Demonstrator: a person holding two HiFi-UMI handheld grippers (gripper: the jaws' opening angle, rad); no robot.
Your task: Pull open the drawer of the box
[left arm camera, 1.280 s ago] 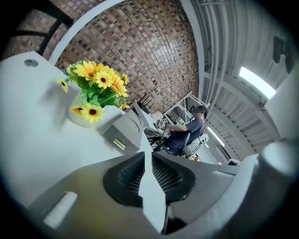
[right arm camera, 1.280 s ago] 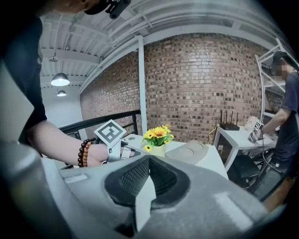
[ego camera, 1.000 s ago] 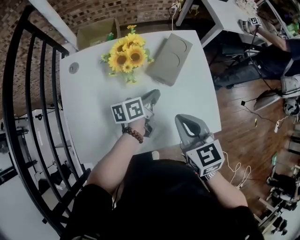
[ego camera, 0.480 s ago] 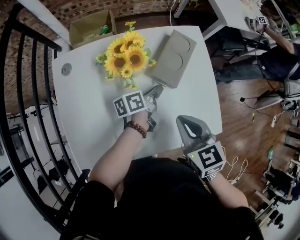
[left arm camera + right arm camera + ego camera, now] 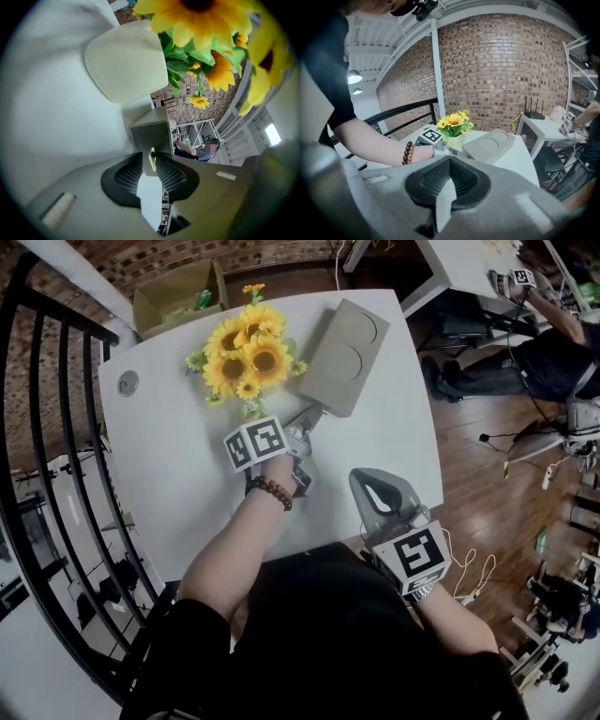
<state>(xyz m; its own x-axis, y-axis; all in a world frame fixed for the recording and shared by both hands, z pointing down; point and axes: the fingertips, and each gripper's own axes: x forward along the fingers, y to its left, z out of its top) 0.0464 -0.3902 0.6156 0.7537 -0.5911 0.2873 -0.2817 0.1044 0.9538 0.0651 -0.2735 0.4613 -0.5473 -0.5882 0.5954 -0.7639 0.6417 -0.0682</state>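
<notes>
Loft room with a red brick wall (image 5: pixel 511 70) and dark wooden floor (image 5: pixel 487 456). A white bench (image 5: pixel 178 465) stands beside a black metal railing (image 5: pixel 47 474). A second white table (image 5: pixel 459 268) stands nearby; pendant lamps (image 5: pixel 354 76) glow overhead

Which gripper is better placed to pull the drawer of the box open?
Left. The left gripper is at the box, the drawer's yellow tab between its fingers; the right gripper hangs back, shut.

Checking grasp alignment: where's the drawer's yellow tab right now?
Left gripper view: the yellow tab sits on the box's front, between the left gripper's jaw tips, near the sunflower vase.
</notes>
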